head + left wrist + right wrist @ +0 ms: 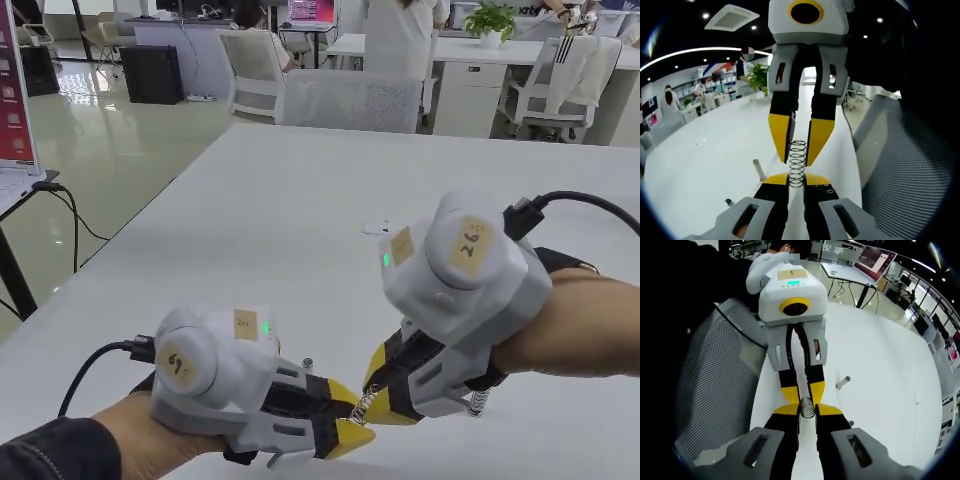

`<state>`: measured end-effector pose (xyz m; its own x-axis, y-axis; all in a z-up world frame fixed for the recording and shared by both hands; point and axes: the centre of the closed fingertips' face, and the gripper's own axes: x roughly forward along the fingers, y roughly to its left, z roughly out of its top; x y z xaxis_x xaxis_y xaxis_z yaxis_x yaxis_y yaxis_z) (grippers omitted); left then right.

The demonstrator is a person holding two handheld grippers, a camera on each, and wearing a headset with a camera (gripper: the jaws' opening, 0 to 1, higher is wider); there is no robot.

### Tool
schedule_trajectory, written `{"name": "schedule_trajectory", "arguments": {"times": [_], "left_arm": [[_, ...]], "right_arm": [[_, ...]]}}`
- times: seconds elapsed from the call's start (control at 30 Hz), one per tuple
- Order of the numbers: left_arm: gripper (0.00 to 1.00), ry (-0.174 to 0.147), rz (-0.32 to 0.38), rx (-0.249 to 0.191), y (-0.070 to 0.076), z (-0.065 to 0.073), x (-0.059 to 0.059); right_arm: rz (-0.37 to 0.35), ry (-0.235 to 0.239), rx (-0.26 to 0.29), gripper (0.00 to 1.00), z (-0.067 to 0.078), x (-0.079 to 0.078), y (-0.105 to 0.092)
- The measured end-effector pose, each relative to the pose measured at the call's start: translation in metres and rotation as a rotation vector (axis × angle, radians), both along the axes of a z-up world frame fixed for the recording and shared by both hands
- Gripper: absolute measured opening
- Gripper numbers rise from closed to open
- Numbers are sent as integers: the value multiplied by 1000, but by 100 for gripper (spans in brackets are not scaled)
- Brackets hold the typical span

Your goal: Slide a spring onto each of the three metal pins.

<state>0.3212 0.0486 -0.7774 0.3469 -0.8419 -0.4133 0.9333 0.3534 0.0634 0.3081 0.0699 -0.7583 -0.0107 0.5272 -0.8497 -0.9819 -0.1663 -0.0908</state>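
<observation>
A small metal spring (362,405) hangs between the two yellow-tipped grippers, low over the white table (300,220). My left gripper (350,432) holds one end; in the left gripper view its jaws (796,181) are shut on the spring's (797,160) near end. My right gripper (382,392) faces it and pinches the other end, its tips (800,150) flanking the coils. In the right gripper view the spring (807,407) is seen end-on between my right gripper (807,413) and left gripper (804,391). Two short metal pins (759,170) (729,202) stand on the table beside the grippers.
A second spring (478,402) lies on the table just right of my right gripper. A pin (307,364) shows behind the left gripper. A small white scrap (375,228) lies mid-table. A grey mesh chair (910,170) is close at the table's near edge; desks and chairs stand beyond.
</observation>
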Motion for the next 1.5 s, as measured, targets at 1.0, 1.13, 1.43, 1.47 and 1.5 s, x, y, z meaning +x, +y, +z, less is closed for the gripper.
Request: {"name": "schedule_trajectory", "arguments": {"times": [1.0, 1.13, 1.43, 1.47, 1.5], "left_arm": [[6, 0, 14, -76, -3, 12, 2], [9, 3, 25, -70, 1, 11, 3], [18, 17, 57, -67, 16, 9, 4], [19, 19, 60, -66, 18, 9, 3], [20, 20, 63, -65, 20, 8, 2]], "right_arm": [[-25, 38, 3, 8, 3, 1, 1], [-27, 30, -8, 8, 3, 3, -2], [-41, 18, -35, 8, 0, 9, -12], [-43, 17, -39, 8, 0, 10, -13], [-44, 15, -41, 8, 0, 11, -14]]}}
